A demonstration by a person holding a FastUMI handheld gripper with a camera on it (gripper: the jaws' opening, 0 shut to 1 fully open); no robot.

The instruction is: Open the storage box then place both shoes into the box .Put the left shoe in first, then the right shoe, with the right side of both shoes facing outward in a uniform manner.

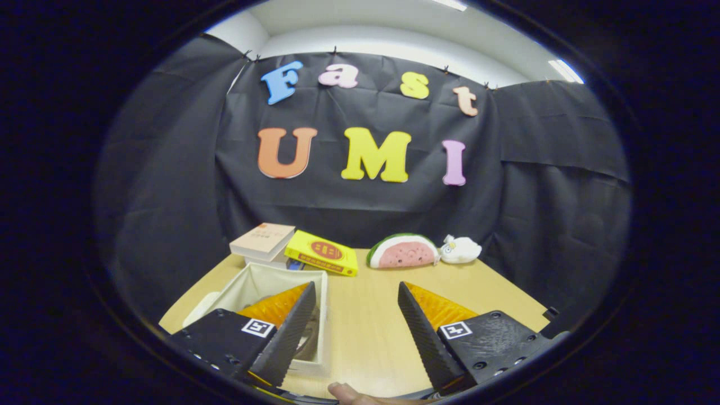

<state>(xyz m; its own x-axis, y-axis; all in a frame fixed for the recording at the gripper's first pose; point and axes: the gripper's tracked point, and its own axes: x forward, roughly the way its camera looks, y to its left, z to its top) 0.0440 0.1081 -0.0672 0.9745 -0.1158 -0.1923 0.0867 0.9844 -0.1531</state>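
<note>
Fingertip of hand (344, 392) nearest, between fingers. Gripper (355, 306) spread wide, grasping nothing, above bare table (365, 332). Storage box (323, 315) uncovered, behind left finger; shoe (311, 332) partly visible inside. Beyond: two books (292, 247), watermelon plush (403, 251), white plush (460, 249).

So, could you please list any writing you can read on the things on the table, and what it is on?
Yellow book: print on the cover, too blurred to read.
Beige book: small print, too small to read.
Gripper, open above the table: a square patterned marker by each finger, no words.
</note>
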